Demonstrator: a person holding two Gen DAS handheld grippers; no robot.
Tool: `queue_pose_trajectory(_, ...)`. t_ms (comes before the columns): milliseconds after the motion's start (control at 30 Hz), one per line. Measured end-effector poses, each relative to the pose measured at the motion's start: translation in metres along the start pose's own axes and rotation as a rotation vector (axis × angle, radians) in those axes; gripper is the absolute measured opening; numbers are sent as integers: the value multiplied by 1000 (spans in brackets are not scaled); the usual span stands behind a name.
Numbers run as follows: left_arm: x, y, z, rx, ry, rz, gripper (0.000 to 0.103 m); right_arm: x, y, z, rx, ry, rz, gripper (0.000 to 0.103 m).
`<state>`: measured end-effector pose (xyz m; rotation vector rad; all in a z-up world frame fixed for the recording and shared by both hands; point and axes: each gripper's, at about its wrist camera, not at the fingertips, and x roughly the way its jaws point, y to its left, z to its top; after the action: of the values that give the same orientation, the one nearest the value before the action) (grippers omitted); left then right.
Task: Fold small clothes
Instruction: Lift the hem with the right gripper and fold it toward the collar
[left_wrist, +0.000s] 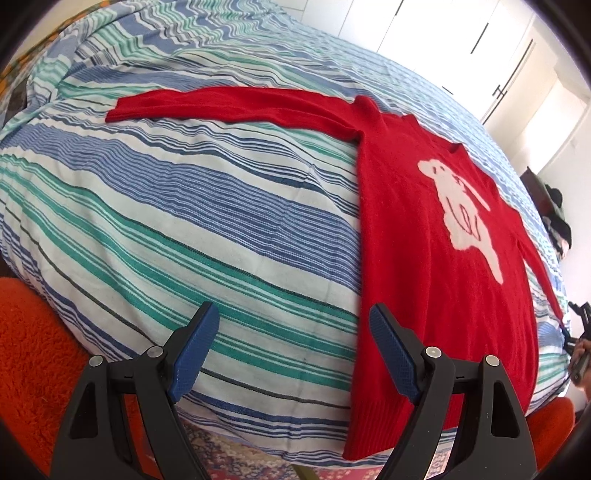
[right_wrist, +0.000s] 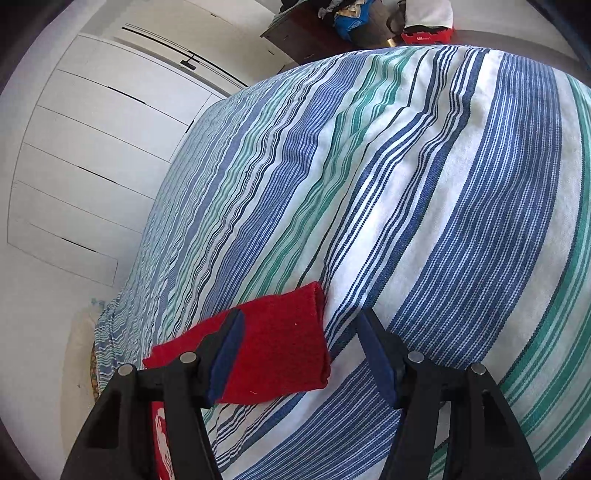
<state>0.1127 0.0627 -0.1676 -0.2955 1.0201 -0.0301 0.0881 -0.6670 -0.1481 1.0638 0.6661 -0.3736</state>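
A small red sweater (left_wrist: 413, 229) with a white animal figure lies flat, front up, on the striped bedspread (left_wrist: 184, 206). One sleeve (left_wrist: 221, 105) stretches out straight to the left. My left gripper (left_wrist: 292, 308) hovers open over the bedspread by the sweater's lower left side, its right finger (left_wrist: 391, 350) above the red edge, holding nothing. In the right wrist view the other sleeve's cuff (right_wrist: 284, 343) lies on the bedspread (right_wrist: 443, 206). My right gripper (right_wrist: 300, 314) stands open over it, the left finger (right_wrist: 225, 354) above the sleeve, the pads not pressing on it.
White wardrobe doors (right_wrist: 92, 155) stand beyond the bed. A dark piece of furniture (right_wrist: 306, 33) with bags and clothes is at the far end. An orange fluffy fabric (left_wrist: 33, 332) and a patterned rug (left_wrist: 229, 450) lie below the bed's near edge.
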Motion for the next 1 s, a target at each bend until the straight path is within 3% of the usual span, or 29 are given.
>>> queue_pose_trajectory(67,2,-2,-1,10,4,10,85,11,4,-2,-20,37,15,59)
queue_pose_trajectory(167,4,-4,-2,22,9,21,85,25,4,-3,-31,59,-61,51)
queue_pose_trajectory(233,5,-4,-3,25,12,26,85,33,5,-2,-35,76,-73,51)
queue_pose_trajectory(300,7,-5,-3,29,14,31,86,39,10,1,-61,118,-73,38)
queue_pose_trajectory(333,7,-5,-3,31,15,32,86,40,9,0,-76,141,-82,13)
queue_pose_trajectory(367,7,-5,-3,32,15,32,86,40,11,1,-85,156,-79,9)
queue_pose_trajectory(467,6,-4,-3,27,13,22,86,31,25,0,-106,121,-46,8)
queue_pose_trajectory(600,6,-1,-2,13,13,4,86,13,69,1,-91,68,106,8)
queue_pose_trajectory(800,6,7,0,-31,18,-44,87,8,200,-10,-239,89,281,8)
queue_pose_trajectory(1000,6,17,4,-79,34,-113,87,30,325,-64,-407,152,358,8)
